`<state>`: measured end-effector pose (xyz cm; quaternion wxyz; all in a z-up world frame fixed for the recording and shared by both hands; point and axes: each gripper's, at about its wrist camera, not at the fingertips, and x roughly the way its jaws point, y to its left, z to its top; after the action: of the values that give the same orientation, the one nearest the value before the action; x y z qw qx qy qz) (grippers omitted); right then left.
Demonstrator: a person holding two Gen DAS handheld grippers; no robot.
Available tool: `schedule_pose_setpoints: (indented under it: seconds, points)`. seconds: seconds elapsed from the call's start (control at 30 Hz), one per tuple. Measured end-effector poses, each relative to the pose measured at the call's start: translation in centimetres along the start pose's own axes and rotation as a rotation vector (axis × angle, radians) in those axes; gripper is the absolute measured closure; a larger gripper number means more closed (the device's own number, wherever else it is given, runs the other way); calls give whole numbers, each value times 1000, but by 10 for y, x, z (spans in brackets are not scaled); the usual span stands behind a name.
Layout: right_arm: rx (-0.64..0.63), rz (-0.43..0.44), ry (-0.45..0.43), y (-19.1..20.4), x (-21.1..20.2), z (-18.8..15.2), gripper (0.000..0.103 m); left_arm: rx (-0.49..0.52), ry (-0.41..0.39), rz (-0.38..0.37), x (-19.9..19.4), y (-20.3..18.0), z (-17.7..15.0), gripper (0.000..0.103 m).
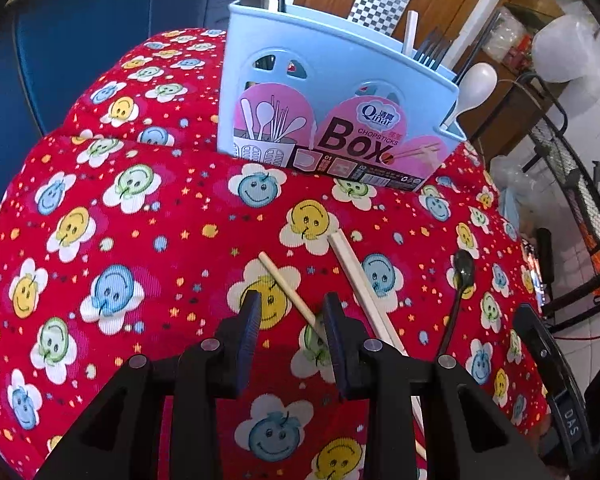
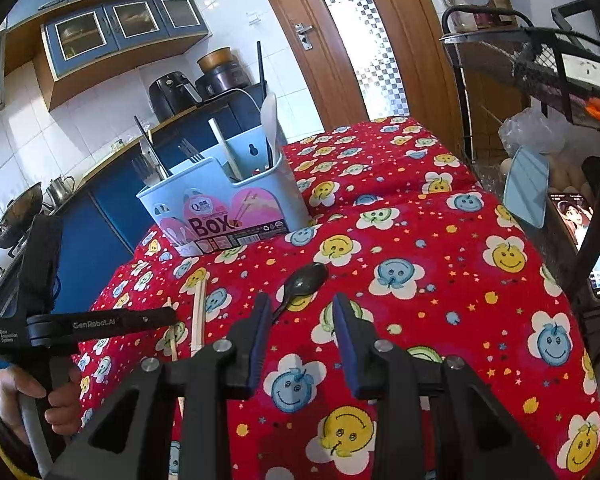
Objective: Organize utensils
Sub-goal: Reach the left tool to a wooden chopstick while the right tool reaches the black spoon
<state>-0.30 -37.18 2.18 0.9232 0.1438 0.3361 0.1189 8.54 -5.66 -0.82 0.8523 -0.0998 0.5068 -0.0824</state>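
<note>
My left wrist camera looks steeply down along its fingers at the red smiley tablecloth (image 1: 112, 208), close to it, with the blue chopsticks box (image 1: 332, 92) ahead. My right wrist camera sits further right, tilted less sharply, taking in the kitchen cabinets (image 2: 120, 28) and door (image 2: 340, 40). Both share the box, the chopsticks (image 1: 292, 298) and the dark spoon (image 2: 300, 284); the fisheye edges are perhaps too warped to judge

Bright, even daylight fills both fisheye views. The glazed door panel (image 2: 364, 36) glows pale, and white wall tiles (image 2: 60, 136) shine. Shadows are soft. Straight lines bow towards dark, vignetted corners. Focus is sharp, without motion blur.
</note>
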Motion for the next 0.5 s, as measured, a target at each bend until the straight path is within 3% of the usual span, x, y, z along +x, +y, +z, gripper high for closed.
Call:
schedule_pose_setpoints:
  seconds: [0.1, 0.27, 0.47, 0.5]
  points:
    - [5, 4, 3, -3, 2, 0, 69, -3, 3, 9, 3, -2, 3, 73]
    - [11, 9, 10, -6, 5, -1, 68, 4, -15, 35, 4, -1, 4, 88]
    - [9, 12, 22, -4, 8, -1, 68, -38, -34, -15, 2, 13, 9, 96]
    - [7, 11, 23, -3, 8, 0, 68, -45, -42, -28, 0, 15, 8, 102]
